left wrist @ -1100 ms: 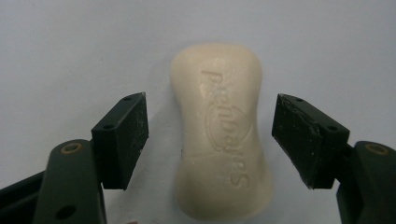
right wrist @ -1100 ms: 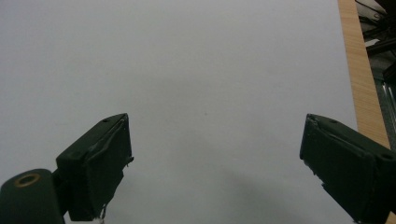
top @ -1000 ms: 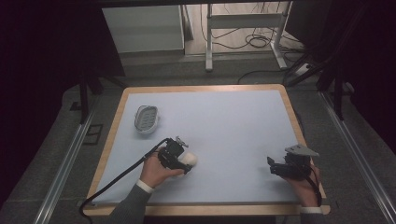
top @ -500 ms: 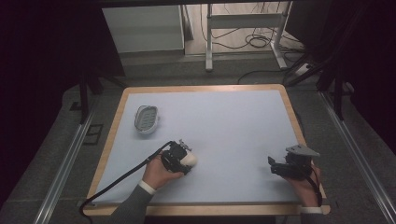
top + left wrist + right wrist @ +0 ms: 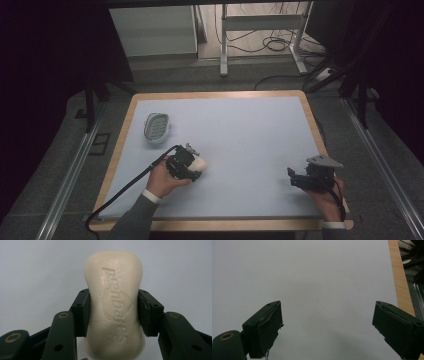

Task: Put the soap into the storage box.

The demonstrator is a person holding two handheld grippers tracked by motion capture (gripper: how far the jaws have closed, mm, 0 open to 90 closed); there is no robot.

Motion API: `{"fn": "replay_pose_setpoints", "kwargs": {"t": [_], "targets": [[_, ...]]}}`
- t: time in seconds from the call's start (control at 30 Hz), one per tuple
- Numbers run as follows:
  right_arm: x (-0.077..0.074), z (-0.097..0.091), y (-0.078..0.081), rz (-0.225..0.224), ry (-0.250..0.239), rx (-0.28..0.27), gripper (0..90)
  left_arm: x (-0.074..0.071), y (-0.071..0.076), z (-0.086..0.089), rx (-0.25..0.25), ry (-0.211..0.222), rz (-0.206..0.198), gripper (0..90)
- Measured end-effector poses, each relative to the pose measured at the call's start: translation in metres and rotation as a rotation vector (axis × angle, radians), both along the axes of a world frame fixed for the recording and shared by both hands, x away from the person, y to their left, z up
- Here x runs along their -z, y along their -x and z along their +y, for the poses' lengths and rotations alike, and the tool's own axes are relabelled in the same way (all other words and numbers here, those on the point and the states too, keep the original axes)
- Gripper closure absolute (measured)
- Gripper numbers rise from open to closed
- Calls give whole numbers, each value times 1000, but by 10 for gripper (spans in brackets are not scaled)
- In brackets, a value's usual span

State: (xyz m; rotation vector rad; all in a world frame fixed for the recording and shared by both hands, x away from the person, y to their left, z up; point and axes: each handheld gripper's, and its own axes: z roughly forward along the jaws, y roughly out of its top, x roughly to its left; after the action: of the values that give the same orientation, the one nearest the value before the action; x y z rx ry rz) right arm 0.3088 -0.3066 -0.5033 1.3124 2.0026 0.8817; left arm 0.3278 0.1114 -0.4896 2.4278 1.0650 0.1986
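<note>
Your left gripper [image 5: 192, 167] is black with brass-ringed screw holes and a thick black cable; your sleeves are grey with white cuffs.

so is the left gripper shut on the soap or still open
Shut: both pads of the left gripper press the soap bar.

The soap bar [image 5: 113, 305] looked waxy and matt, with embossed lettering; the table [image 5: 220, 94] beneath it had a wooden rim and smooth matt top.

soap bar [image 5: 114, 307] bottom cut off, embossed lettering unclear
</note>
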Motion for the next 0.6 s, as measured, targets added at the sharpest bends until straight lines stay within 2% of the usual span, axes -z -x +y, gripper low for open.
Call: {"fn": "replay_pose_setpoints", "kwargs": {"t": [0.6], "targets": [[1,0,0,4,-5,-2,89,-14,-4,8,-14,18,-24,496]]}}
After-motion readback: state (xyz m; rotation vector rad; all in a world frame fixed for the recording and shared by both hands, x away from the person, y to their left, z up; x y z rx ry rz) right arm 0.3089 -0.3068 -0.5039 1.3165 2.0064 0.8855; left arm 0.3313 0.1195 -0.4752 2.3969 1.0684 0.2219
